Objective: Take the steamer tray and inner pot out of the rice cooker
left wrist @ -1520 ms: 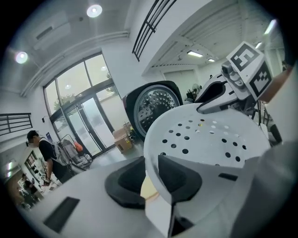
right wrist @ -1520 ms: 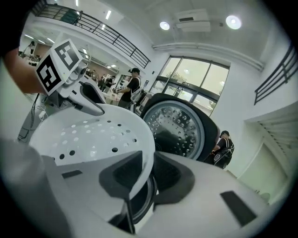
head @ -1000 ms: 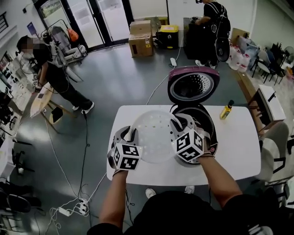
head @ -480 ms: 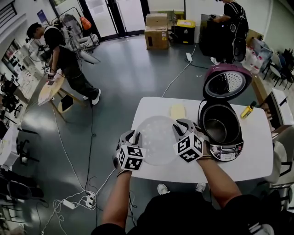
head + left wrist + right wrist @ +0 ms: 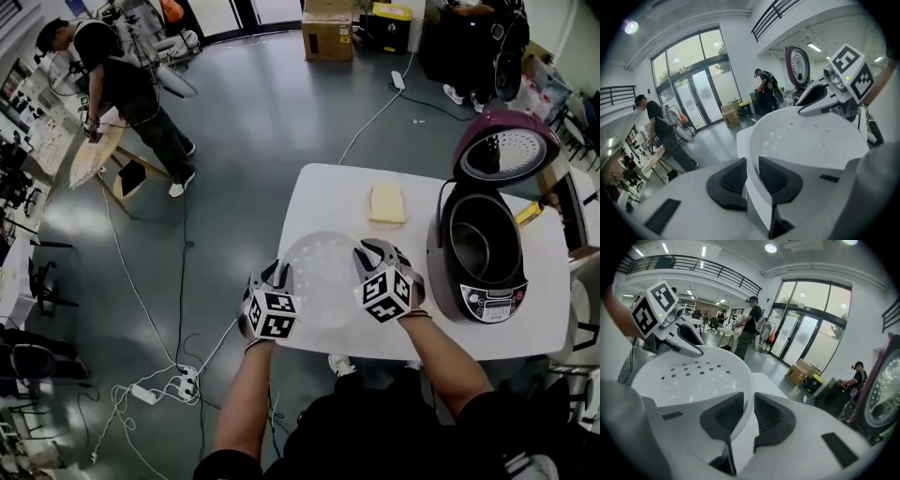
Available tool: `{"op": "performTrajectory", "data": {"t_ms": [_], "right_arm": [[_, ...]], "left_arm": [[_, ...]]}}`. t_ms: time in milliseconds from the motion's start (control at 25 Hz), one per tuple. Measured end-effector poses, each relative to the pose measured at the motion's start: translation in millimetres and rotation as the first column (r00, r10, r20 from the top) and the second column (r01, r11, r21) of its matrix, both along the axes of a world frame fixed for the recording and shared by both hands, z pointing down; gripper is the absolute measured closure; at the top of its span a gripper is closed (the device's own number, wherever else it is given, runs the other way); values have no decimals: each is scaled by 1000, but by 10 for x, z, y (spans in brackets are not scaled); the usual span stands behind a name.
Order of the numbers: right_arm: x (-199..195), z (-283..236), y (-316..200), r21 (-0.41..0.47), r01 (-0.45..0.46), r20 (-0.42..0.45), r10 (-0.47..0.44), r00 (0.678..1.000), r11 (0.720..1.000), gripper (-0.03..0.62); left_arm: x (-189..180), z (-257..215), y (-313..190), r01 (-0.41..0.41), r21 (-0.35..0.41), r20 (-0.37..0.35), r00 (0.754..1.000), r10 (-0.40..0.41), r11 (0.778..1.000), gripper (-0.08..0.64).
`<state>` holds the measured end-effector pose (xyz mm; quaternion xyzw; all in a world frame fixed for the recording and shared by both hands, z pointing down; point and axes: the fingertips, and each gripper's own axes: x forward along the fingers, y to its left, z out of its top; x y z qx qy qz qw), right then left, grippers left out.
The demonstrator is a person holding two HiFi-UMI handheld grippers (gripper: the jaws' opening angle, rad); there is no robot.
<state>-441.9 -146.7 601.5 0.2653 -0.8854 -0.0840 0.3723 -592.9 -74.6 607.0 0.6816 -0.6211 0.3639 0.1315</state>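
Observation:
Both grippers hold the translucent white steamer tray (image 5: 322, 277), a shallow perforated dish, just over the left front part of the white table (image 5: 412, 339). My left gripper (image 5: 280, 278) is shut on its left rim, and my right gripper (image 5: 367, 254) is shut on its right rim. In the left gripper view the pads (image 5: 774, 176) pinch the tray wall (image 5: 806, 140). The right gripper view shows the same pinch on the tray (image 5: 689, 376). The rice cooker (image 5: 473, 302) stands to the right, lid (image 5: 507, 150) up, with the dark inner pot (image 5: 487, 246) inside.
A yellow cloth (image 5: 386, 203) lies on the table behind the tray. A yellow bottle (image 5: 527, 215) shows behind the cooker. Cables and a power strip (image 5: 142, 394) lie on the floor to the left. People and cardboard boxes (image 5: 327, 36) are far off.
The two grippers have carried the tray left, away from the cooker's mouth, and lowered it toward the table's left front. Both grips stayed closed on the rim.

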Motion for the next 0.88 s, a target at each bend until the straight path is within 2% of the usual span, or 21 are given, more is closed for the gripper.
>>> {"op": "performTrajectory", "data": {"t_ms": [400,600,760,840,880], "right_arm": [[-290,972,43,-70,2,-60,-7,998,998,523],[-348,1197,21,-61,7,-94,-13,996,998,520],[-371,1267,-4,-49,12,-88,-16,996,999,518],[-391,1236,-23,-37,18,-64,-21,998,999,500],[-396,1206,-23,-37,21,-50,-23,999,999,460]], "left_arm": [[-273,963,84,23,-95,-48,998,-27,995,480],[-327,1190,57,11,-112,-44,999,-16,994,477],[-336,1260,54,16,-104,-44,999,-21,994,472],[-323,1286,70,20,-109,-77,997,-29,994,430],[-322,1283,85,26,-113,-96,995,-37,993,371]]}}
